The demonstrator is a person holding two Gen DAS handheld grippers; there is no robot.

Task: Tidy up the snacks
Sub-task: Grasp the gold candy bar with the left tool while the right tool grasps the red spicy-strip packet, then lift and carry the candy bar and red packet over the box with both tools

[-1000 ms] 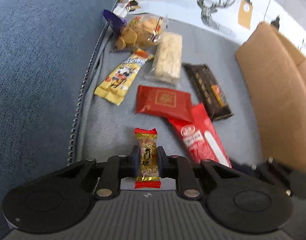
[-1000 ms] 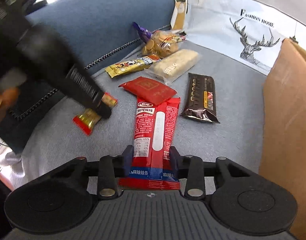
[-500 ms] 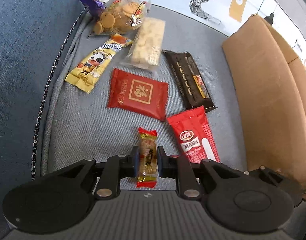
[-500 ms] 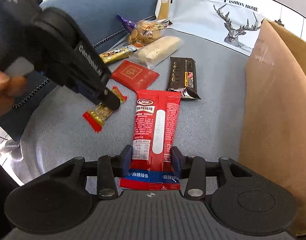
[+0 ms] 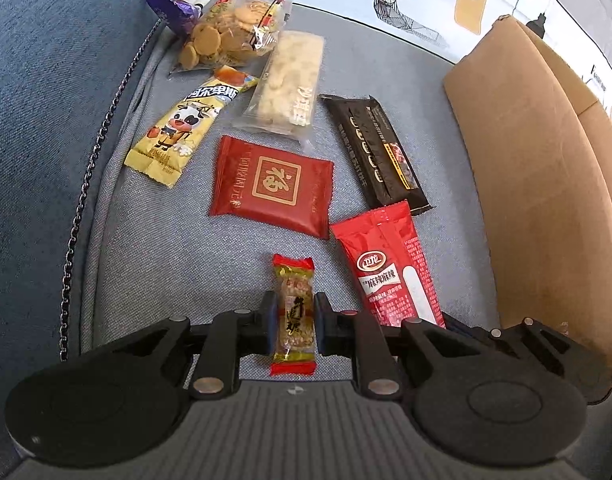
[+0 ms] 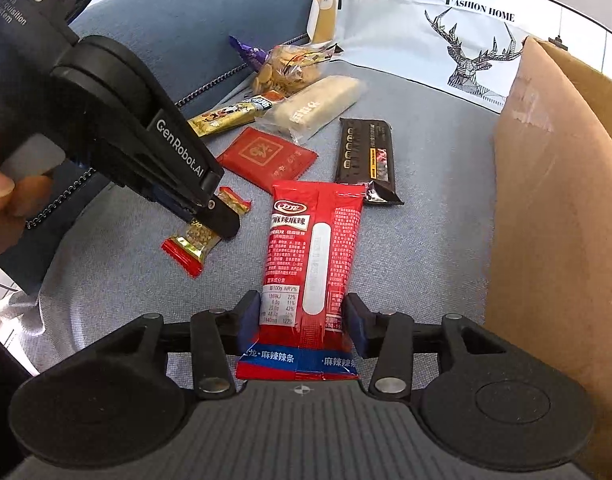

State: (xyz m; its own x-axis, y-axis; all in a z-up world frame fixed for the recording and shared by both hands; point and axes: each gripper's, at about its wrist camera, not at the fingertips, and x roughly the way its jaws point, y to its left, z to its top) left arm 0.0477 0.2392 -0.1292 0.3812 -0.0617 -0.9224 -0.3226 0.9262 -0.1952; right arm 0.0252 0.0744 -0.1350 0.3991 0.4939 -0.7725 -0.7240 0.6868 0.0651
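Left gripper (image 5: 294,322): closed on the small candy bar (image 5: 293,312), pinching it across its narrow width at mid-length; seen from the right wrist, the bar looks lifted just off the sofa cushion (image 5: 166,240).
Right gripper (image 6: 302,322): closed on the long red snack packet (image 6: 311,264), fingers on its two long edges near the lower end.
Long axes: both snacks point straight ahead, along the fingers.
Cardboard box (image 6: 553,208): an upright brown wall to the right of both grippers, just beside the right one.
Nearer hand: the right; the left would have to reach across it.
Likely next: carry both snacks rightward over the box wall, right first.
Left on cushion: flat red packet (image 5: 270,184), dark chocolate bar (image 5: 379,156).
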